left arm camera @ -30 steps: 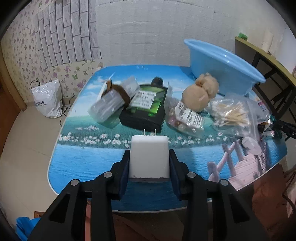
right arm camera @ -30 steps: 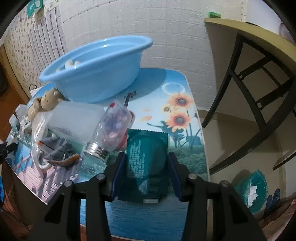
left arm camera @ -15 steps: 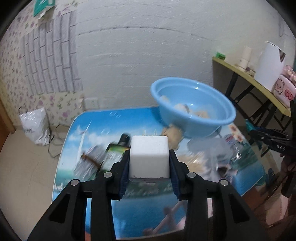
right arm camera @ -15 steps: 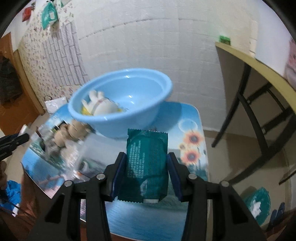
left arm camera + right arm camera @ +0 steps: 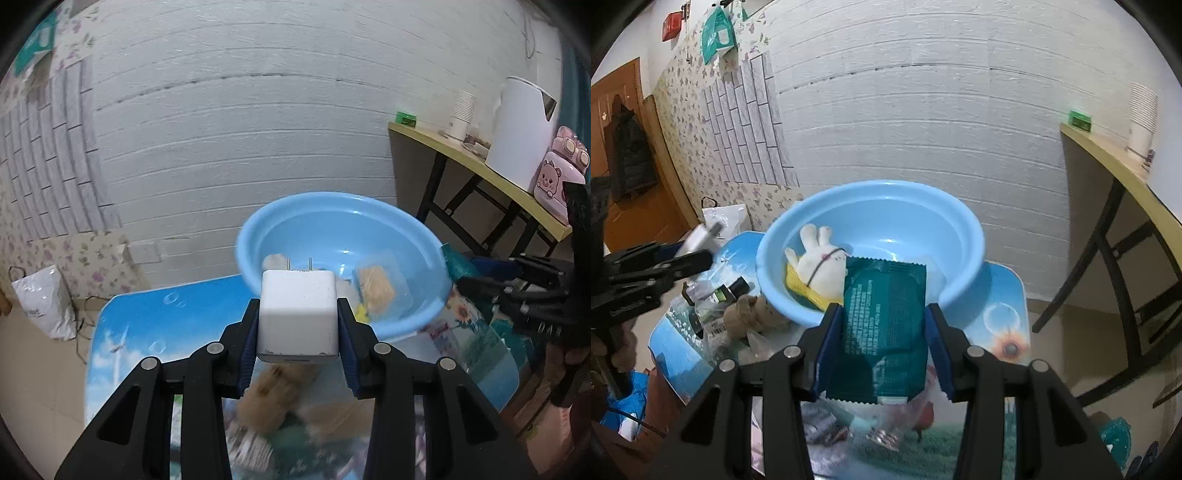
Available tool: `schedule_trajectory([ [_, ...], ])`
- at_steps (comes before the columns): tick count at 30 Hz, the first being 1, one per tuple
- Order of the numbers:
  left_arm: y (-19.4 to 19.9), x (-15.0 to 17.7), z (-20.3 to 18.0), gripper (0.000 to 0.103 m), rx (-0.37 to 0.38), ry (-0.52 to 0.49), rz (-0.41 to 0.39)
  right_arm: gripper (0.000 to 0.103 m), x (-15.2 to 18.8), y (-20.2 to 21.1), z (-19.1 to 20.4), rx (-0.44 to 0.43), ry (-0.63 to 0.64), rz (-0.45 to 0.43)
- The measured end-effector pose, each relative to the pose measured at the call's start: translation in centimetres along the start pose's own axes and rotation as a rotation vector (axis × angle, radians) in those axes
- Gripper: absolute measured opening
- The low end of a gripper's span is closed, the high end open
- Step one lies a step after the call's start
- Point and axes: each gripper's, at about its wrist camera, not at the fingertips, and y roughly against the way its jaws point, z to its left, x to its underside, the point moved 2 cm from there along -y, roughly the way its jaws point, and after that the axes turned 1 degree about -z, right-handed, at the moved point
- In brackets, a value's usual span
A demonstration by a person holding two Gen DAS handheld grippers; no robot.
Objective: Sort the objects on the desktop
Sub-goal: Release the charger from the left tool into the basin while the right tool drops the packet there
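**Both tools loaded, held above the basin side of the tabletop**

L tool [image 5: 298, 325]: jaws clamped on white charger block [image 5: 298, 320] from both sides; prongs point fwd toward blue basin [image 5: 436, 266]; block sits in front of basin's near rim in the left wrist view.

R tool [image 5: 884, 332]: jaws closed on teal foil packet [image 5: 884, 325], gripped by its side edges; packet upright, top edge overlaps basin's near rim in the right wrist view.

Basin stands on the tabletop [image 5: 140, 325] at the wall end; inside: white plush rabbit [image 5: 820, 266] on smth yellow, plus a clear pack w/ tan contents [image 5: 376, 288].

Tabletop clutter left of basin: brown plush bear [image 5: 750, 312], dark bottle [image 5: 731, 291], clear bags; all blurred in the left wrist view, so no finer detail.

L tool also visible at left edge of the right wrist view, charger prongs up; R tool at right edge of the left wrist view; the two well apart.

Side desk [image 5: 480, 170] to the right carries white kettle [image 5: 521, 136], paper cups, pink box.
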Motion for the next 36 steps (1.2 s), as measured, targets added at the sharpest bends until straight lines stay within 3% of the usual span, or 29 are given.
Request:
schedule_trajectory([
  [12, -5.4, -0.8, -2.8, 0.04, 0.052, -0.053, 0.075, 0.044, -0.8, -3.2, 0.0, -0.007, -0.018, 0.026],
  [17, -4.8, -0.5, -2.7, 0.054, 0.052, -0.026, 0.051, 0.045, -0.6, -4.1, 0.4, -0.01, -0.01, 0.038],
  [36, -2.4, 3.0, 1.6, 0.055, -0.013, 0.059, 0.077, 0.046, -0.6, -6.5, 1.6, 0.0, 0.028, 0.066],
])
